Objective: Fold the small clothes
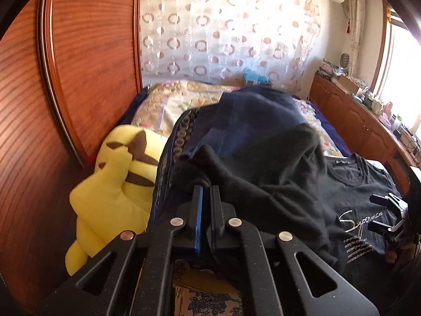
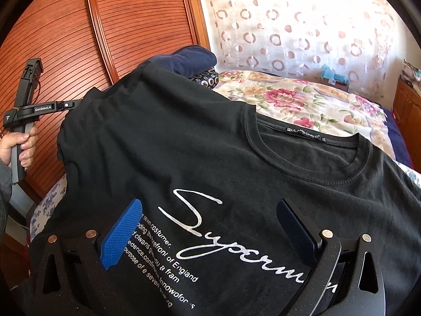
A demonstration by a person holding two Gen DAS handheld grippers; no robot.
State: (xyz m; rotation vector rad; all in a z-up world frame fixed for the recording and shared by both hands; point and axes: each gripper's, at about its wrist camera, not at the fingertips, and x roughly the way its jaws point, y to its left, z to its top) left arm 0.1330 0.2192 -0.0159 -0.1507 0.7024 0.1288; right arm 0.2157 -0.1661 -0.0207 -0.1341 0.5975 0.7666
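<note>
The floral-quilted bed (image 2: 302, 100) stretches ahead of both tools. On it, directly under the right gripper (image 2: 210, 237), lies the black cotton T-shirt with white script print (image 2: 184, 158), chest up. That gripper's jaws are spread wide over the print, gripping nothing. The left gripper (image 1: 206, 192) is pinched tight on the shirt's black sleeve edge (image 1: 200, 168), lifted ahead of its fingers. To fold well, I judge the sleeve should travel inward across the chest, kept taut, while the right gripper pins the body flat.
</note>
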